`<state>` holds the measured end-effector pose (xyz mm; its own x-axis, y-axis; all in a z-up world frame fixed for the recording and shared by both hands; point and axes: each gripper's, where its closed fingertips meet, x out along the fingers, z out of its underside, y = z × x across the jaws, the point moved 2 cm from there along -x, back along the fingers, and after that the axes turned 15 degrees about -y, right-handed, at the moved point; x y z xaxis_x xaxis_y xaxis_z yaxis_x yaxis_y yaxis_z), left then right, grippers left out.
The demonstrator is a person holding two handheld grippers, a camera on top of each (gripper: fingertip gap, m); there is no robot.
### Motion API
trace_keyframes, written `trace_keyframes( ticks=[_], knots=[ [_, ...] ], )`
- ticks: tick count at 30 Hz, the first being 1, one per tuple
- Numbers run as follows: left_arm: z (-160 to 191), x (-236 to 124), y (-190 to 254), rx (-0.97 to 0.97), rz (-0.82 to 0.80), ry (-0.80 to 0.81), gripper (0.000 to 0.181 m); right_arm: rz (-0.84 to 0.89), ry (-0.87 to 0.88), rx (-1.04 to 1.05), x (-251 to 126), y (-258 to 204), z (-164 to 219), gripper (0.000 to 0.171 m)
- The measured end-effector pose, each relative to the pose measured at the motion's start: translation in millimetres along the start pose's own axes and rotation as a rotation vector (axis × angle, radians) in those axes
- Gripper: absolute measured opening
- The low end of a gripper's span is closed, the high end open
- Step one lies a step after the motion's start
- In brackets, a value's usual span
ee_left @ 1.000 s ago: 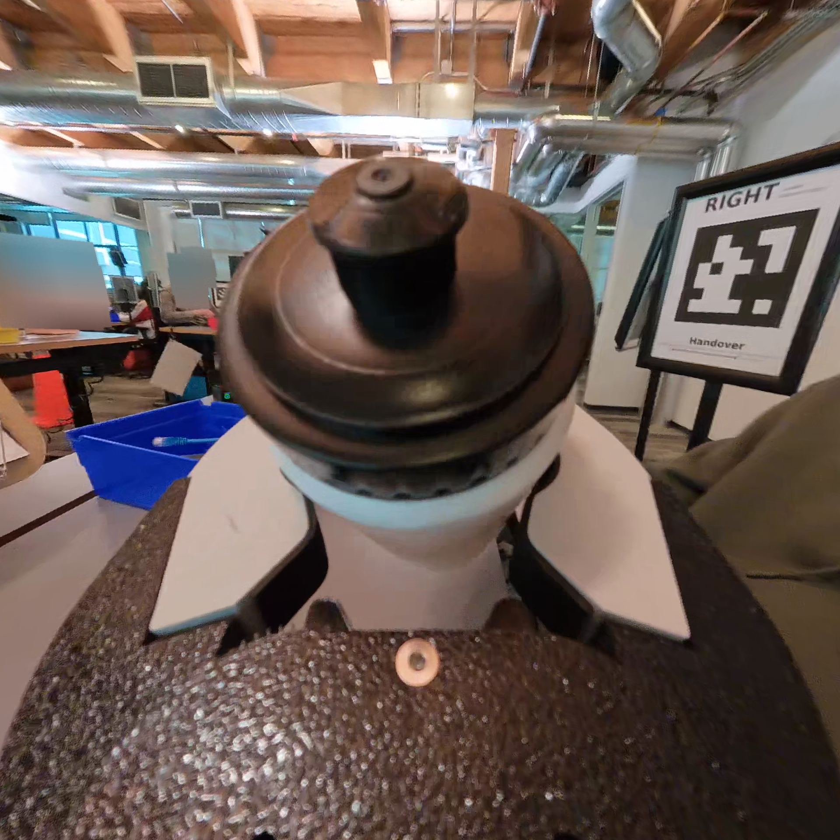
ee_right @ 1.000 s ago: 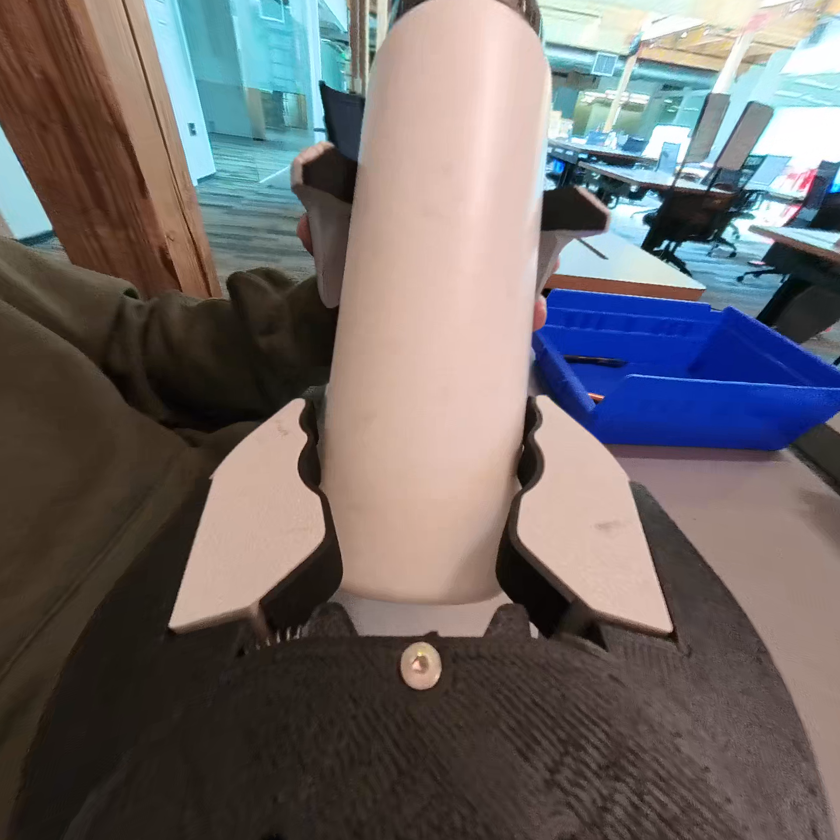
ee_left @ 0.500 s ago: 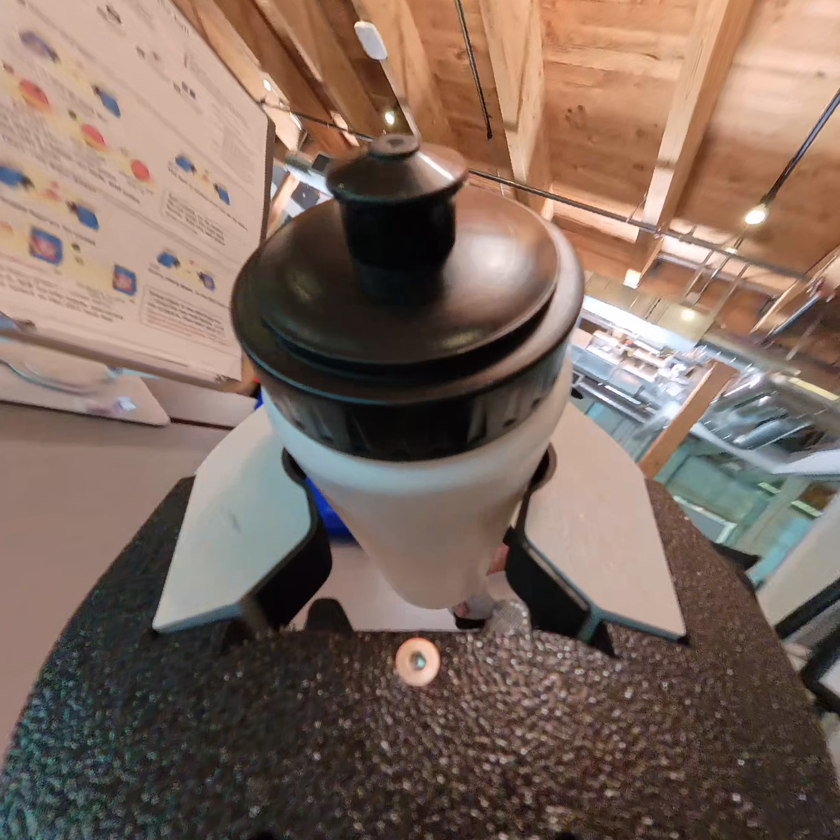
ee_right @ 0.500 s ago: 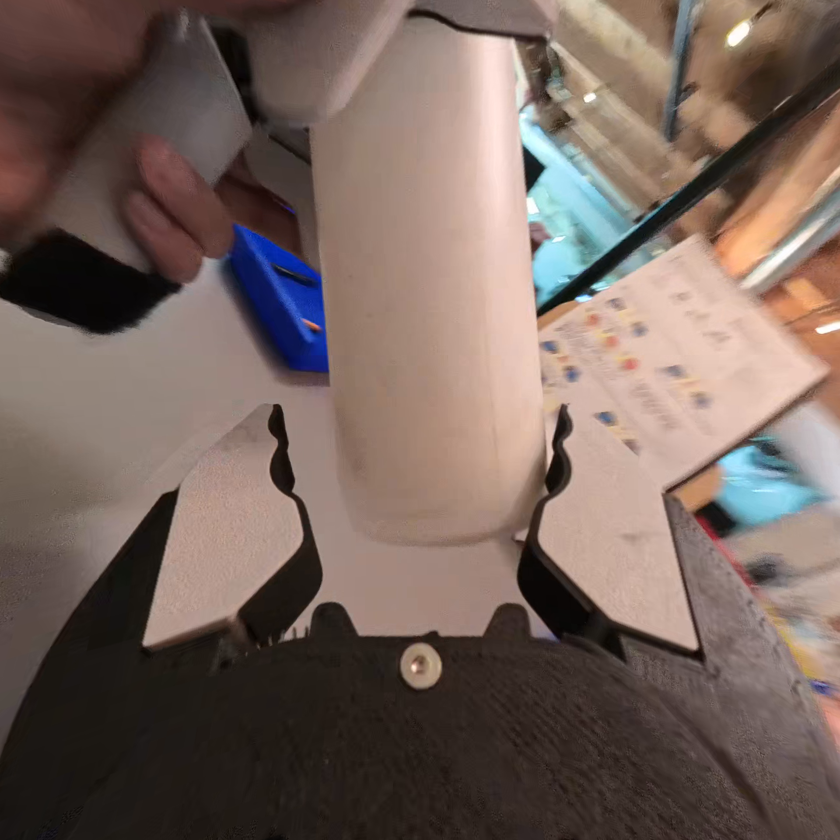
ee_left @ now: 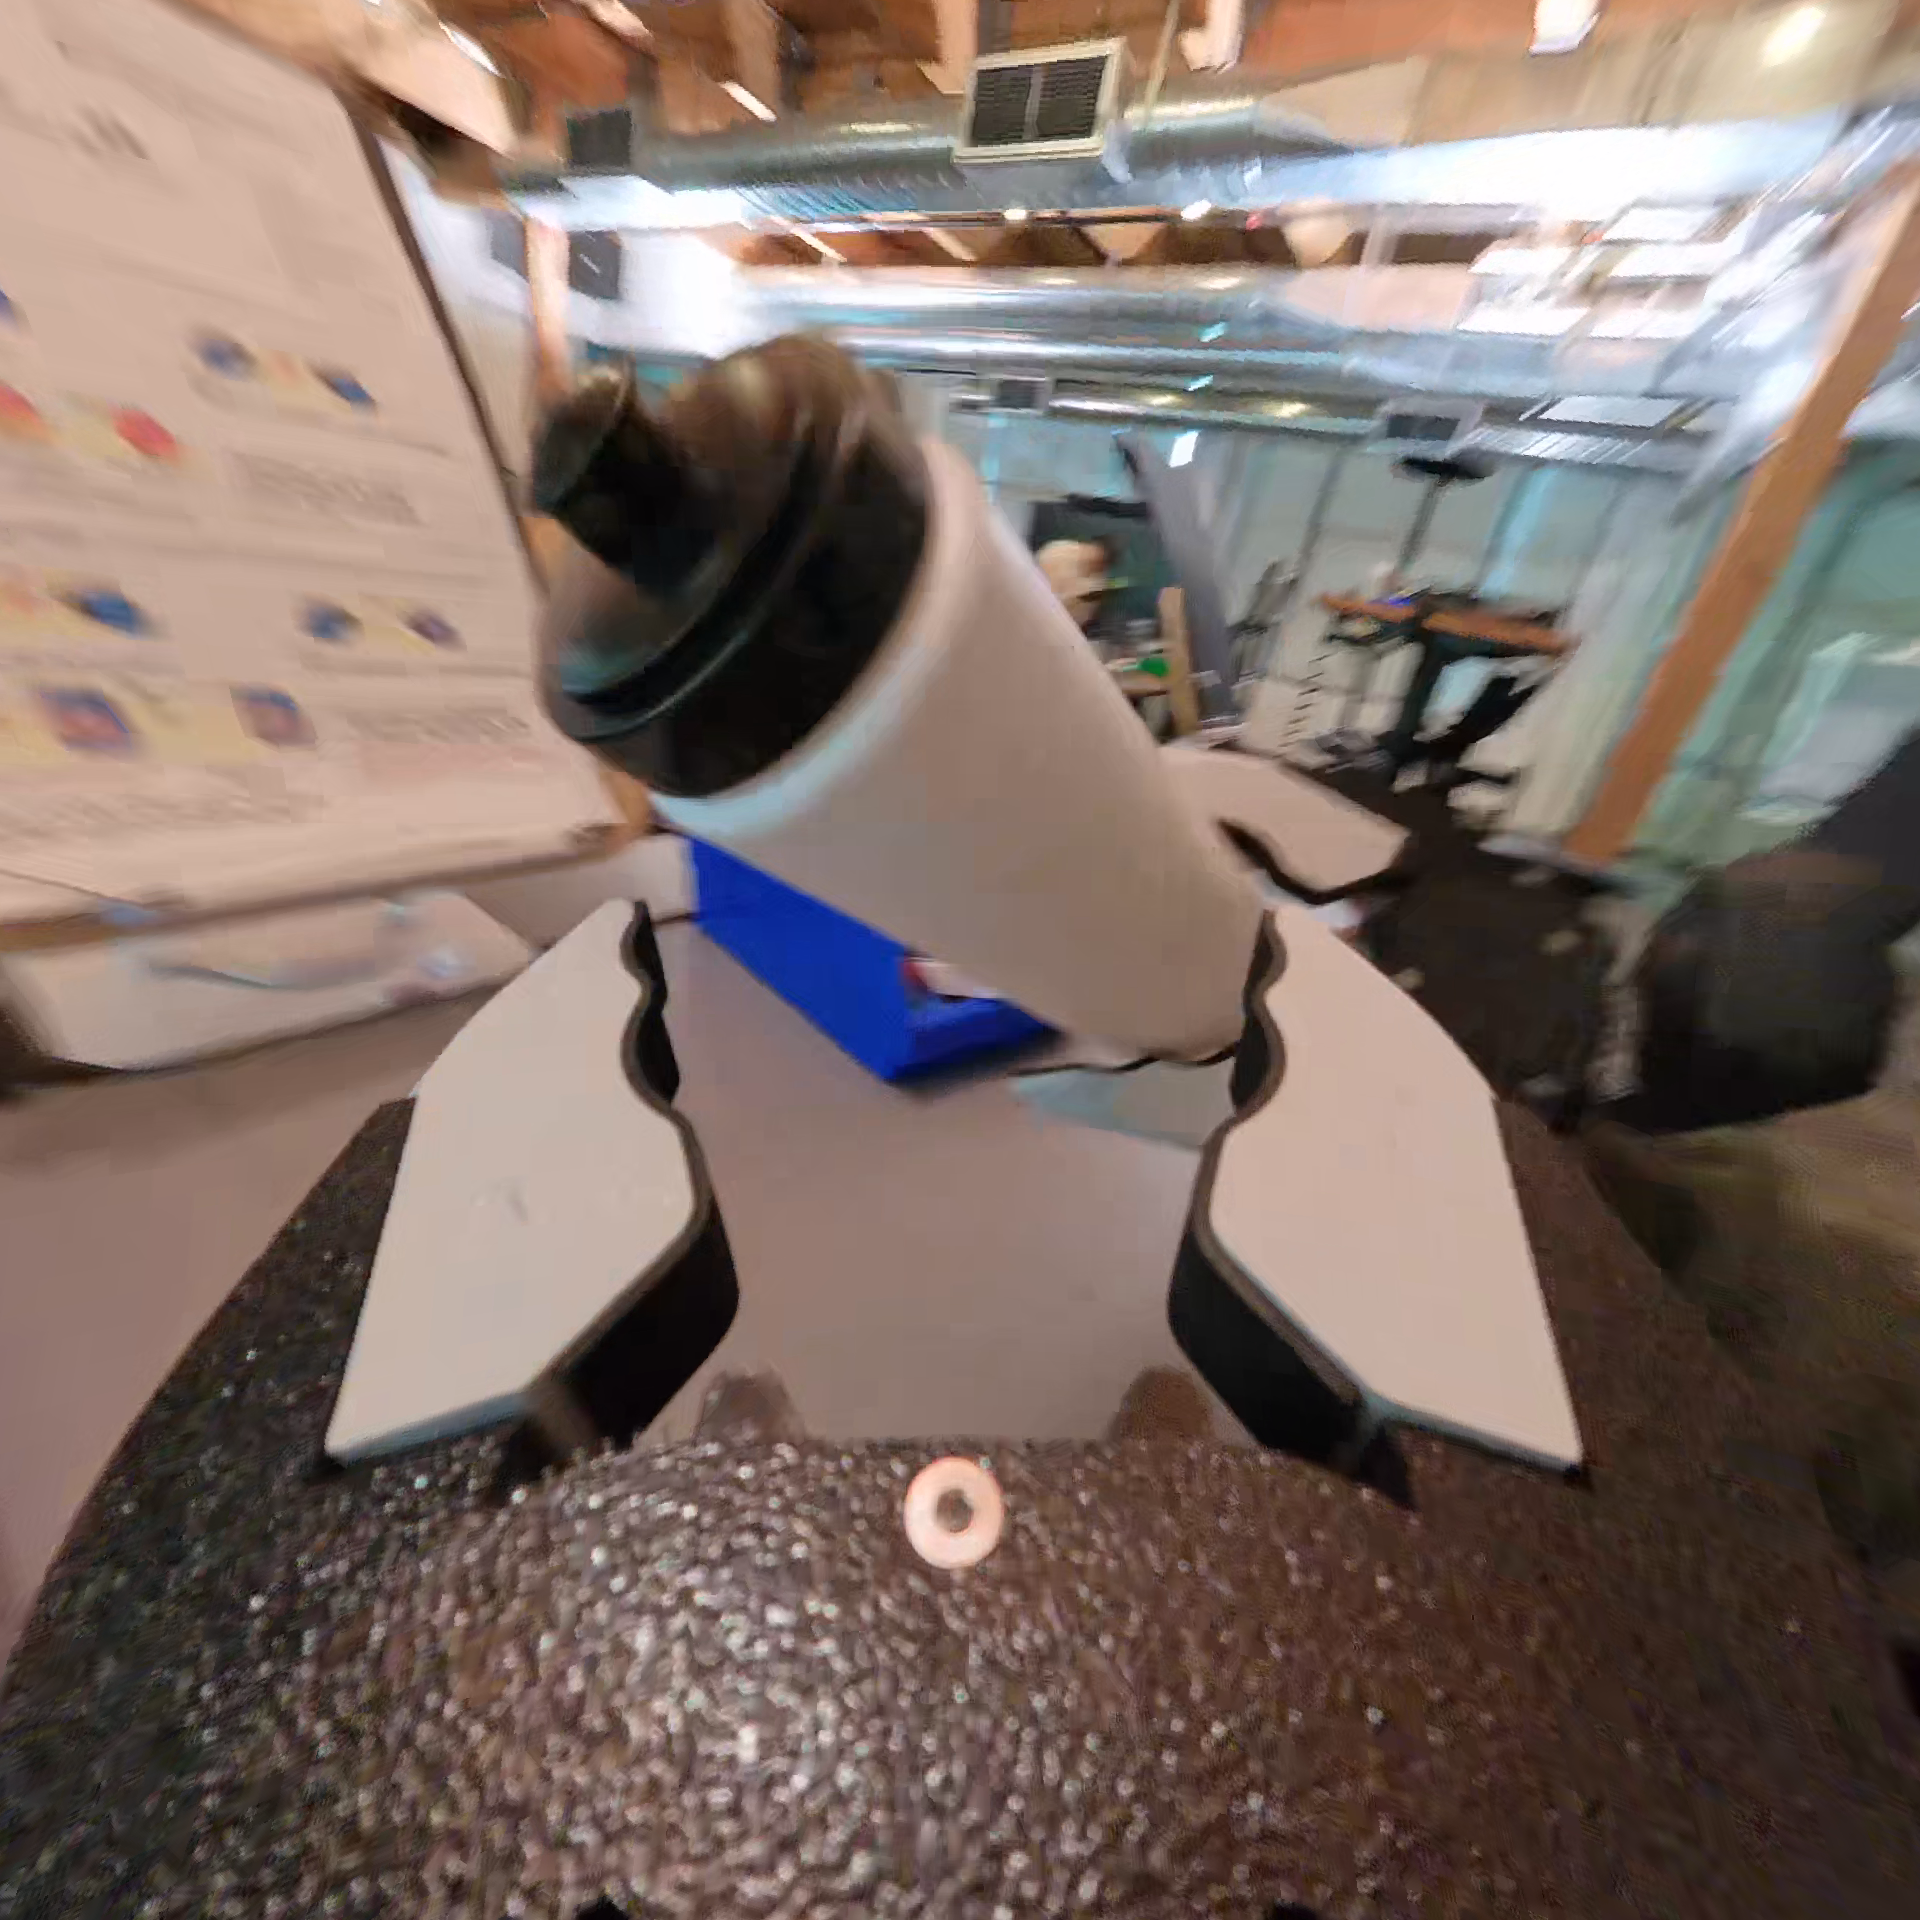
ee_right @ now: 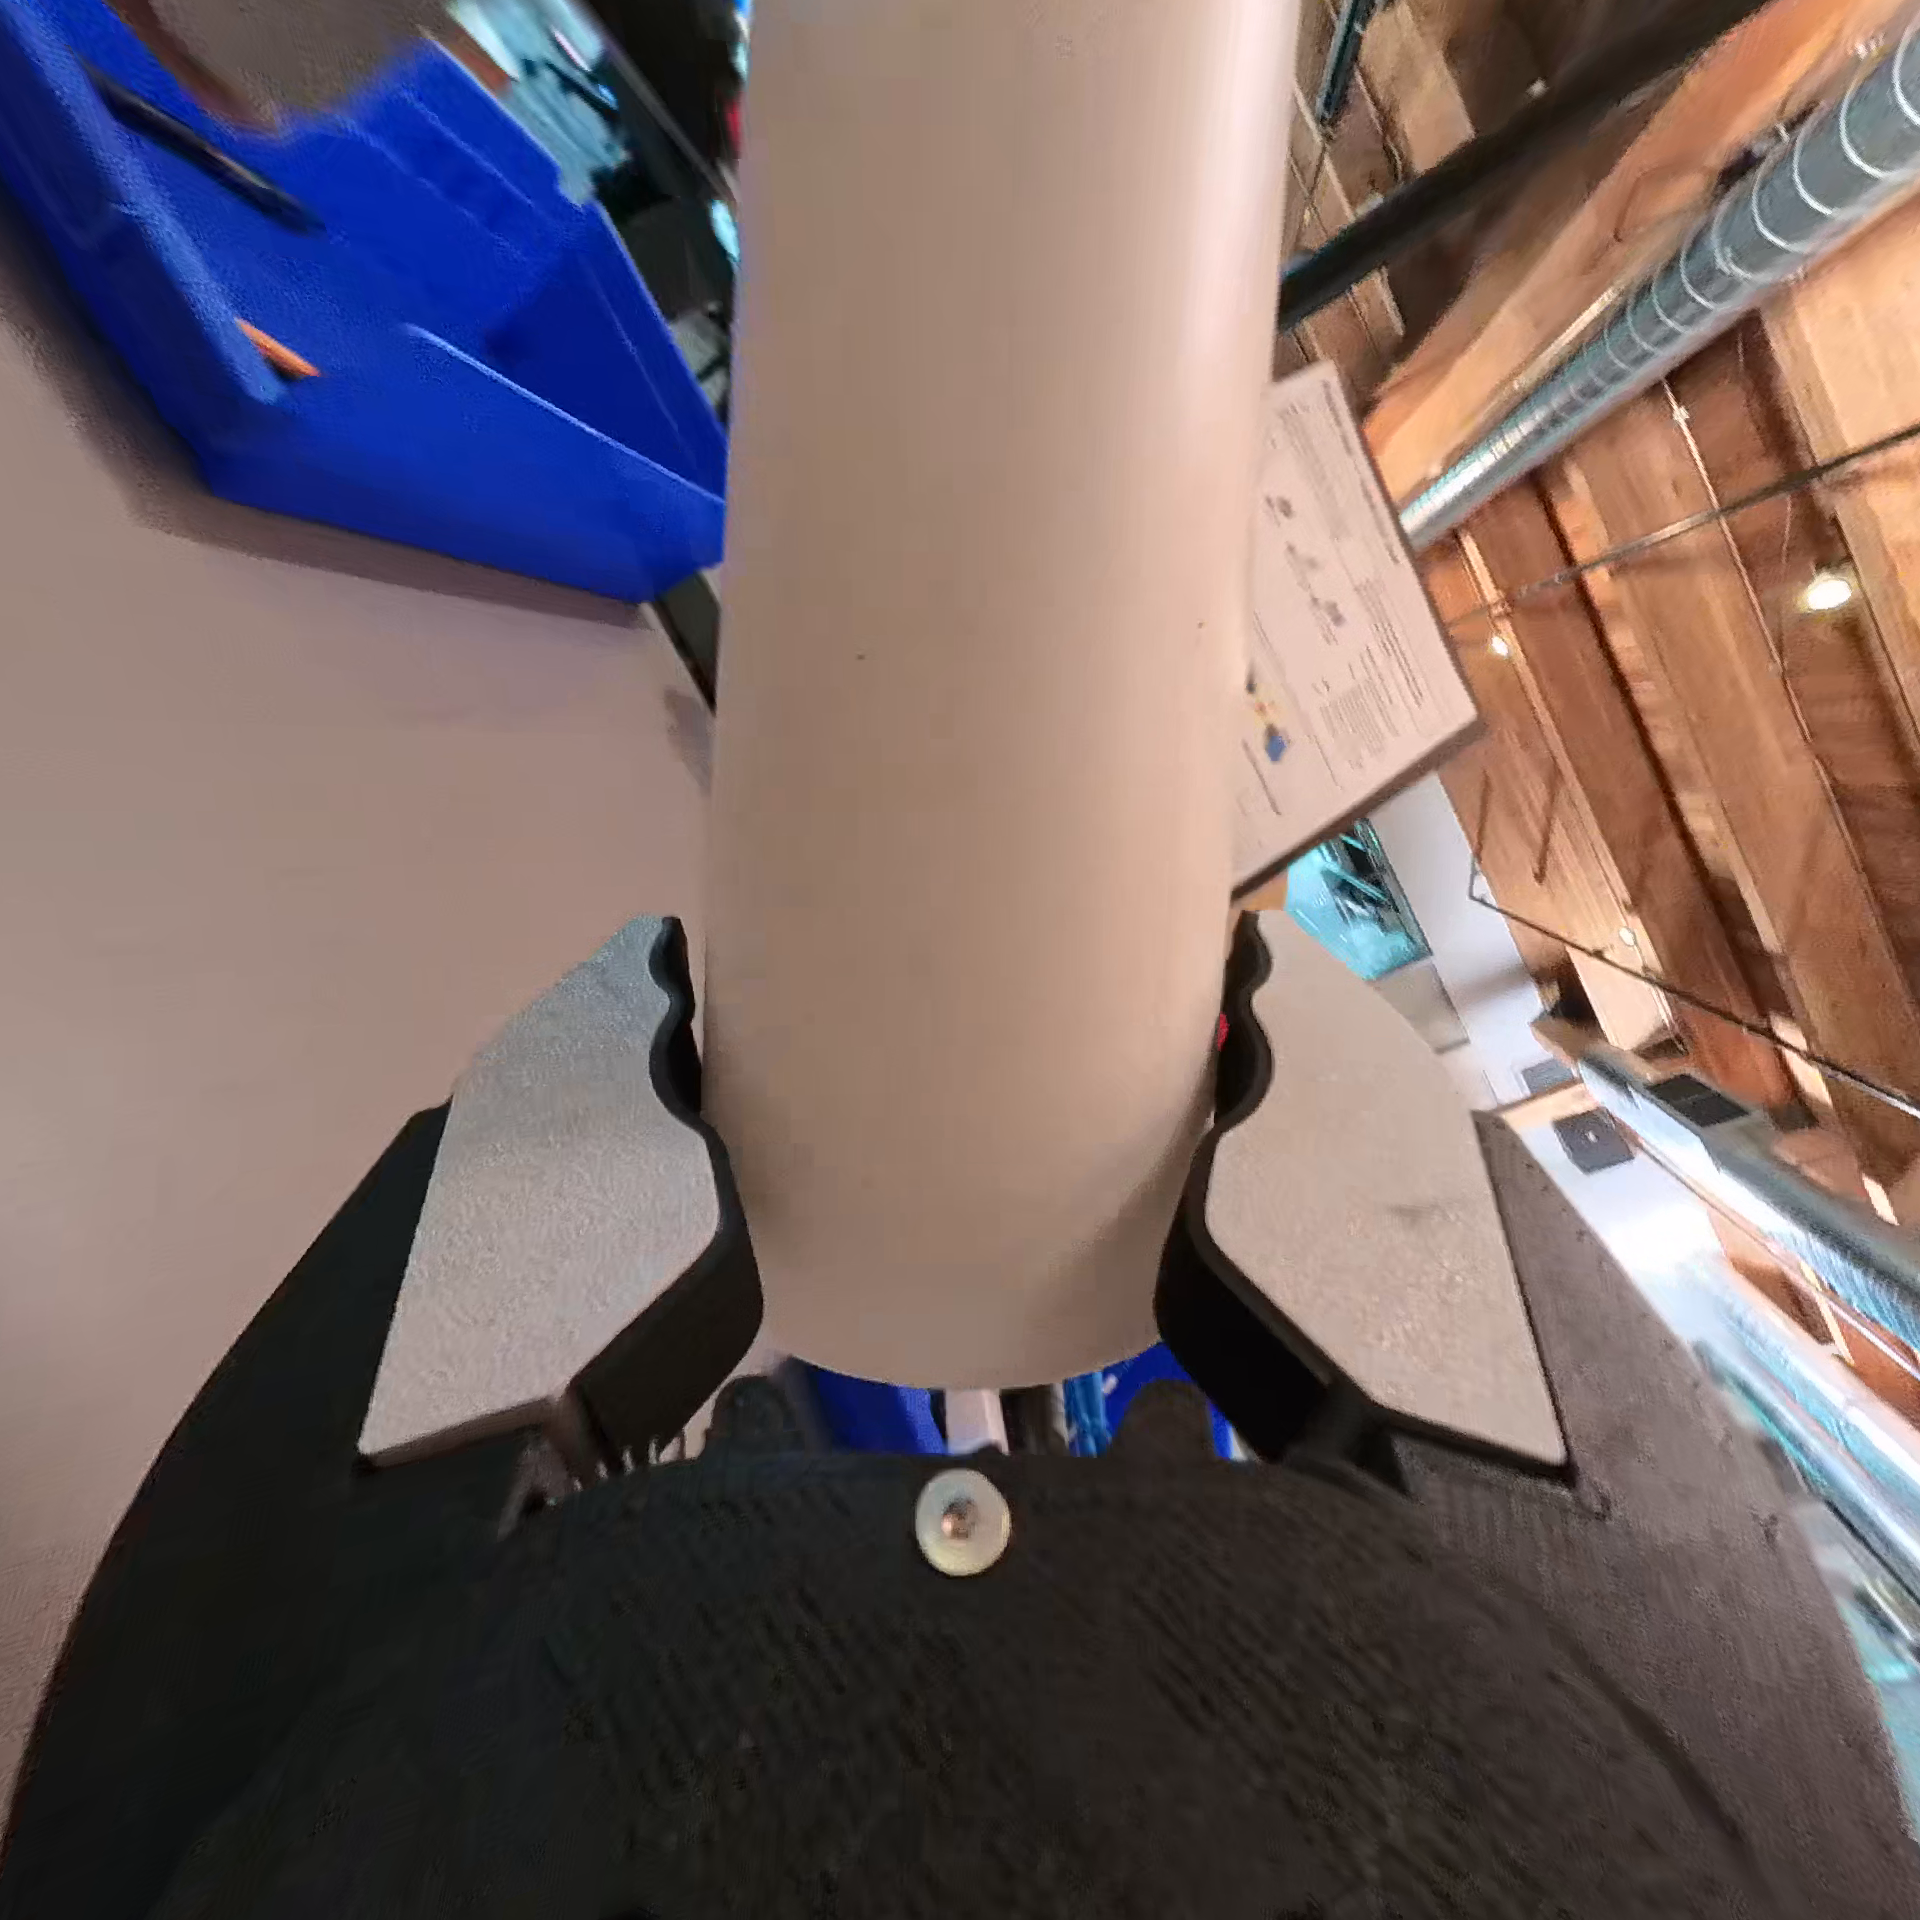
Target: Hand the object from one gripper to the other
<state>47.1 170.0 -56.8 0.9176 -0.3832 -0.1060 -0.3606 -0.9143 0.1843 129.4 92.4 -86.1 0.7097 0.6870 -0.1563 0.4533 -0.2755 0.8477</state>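
The right gripper [ee_right: 961,1101] is clamped on the base of the white bottle [ee_right: 987,623]; the left gripper [ee_left: 951,1049] is spread wide and empty. Smooth plastic looks light but slippery, so I'd hold mid-body.

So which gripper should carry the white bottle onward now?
Right. The right gripper is clamped around the white bottle near its base, while the left gripper stands open, with the bottle ahead of it.

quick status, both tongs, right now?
Left tongs: open, empty; white bottle sits beyond the fingers.
Right tongs: shut on the white bottle's lower end.
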Motion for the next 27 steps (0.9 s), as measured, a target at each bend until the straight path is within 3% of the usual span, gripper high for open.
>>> trace_keyframes(
  ticks=[2,6,7,9,15,17,23,27],
  knots=[
    [-7,-10,-11,0.268,-0.257,-0.016,0.105,-0.028,-0.063,-0.010,0,7,10,0.098],
    [-17,-26,-6,1.216,-0.900,-0.142,0.108,-0.067,-0.068,-0.030,-5,7,10,0.098],
    [-13,-22,-2,1.417,-1.004,-0.186,0.107,-0.086,-0.057,-0.032,-7,4,6,0.098],
    [1,-8,2,1.606,-1.075,-0.218,0.105,-0.119,-0.051,-0.066,-10,-6,-1,0.098],
    [19,14,-8,1.728,-1.294,-0.326,0.106,-0.231,0.005,-0.150,-23,-38,-23,0.098],
    [20,12,-13,1.719,-1.328,-0.329,0.090,-0.225,-0.015,-0.182,-21,-41,-22,0.098],
    [26,12,-17,1.685,-1.235,-0.345,0.086,-0.281,0.046,-0.169,-25,-44,-25,0.098],
    [33,17,-24,1.441,-1.029,-0.373,0.086,-0.293,0.268,-0.116,-53,-24,-42,0.087]
  ],
)
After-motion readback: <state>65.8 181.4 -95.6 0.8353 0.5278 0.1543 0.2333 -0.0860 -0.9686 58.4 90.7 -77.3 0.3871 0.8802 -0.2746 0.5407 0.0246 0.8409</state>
